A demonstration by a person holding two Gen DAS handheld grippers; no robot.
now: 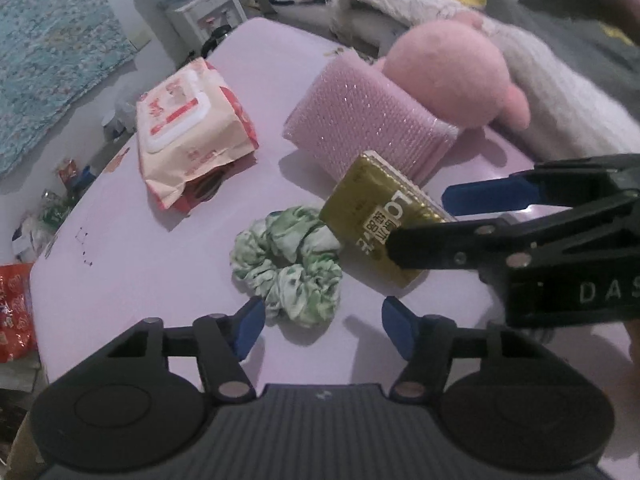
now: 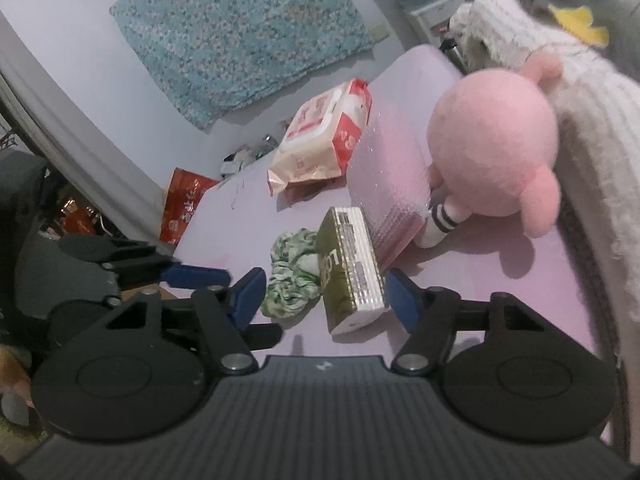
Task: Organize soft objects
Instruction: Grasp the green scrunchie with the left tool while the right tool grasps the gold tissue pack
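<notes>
A green-and-white scrunchie (image 1: 289,265) lies on the lilac table (image 1: 140,272), just ahead of my open left gripper (image 1: 324,322). A gold tissue pack (image 1: 380,216) leans on it and against a pink sparkly sponge block (image 1: 368,128). My right gripper (image 1: 424,224) reaches in from the right, open, its fingers on either side of the gold pack's end. In the right wrist view the right gripper (image 2: 326,294) is open around the gold pack (image 2: 350,270), with the scrunchie (image 2: 292,276) to its left. A pink plush toy (image 2: 496,156) sits behind the block (image 2: 392,184).
A red-and-white wet wipes pack (image 1: 188,132) lies at the table's far left. A white fluffy blanket (image 1: 540,80) borders the right side. Floor clutter and a red bag (image 1: 14,312) lie beyond the left edge. A blue patterned cloth (image 2: 240,32) hangs on the wall.
</notes>
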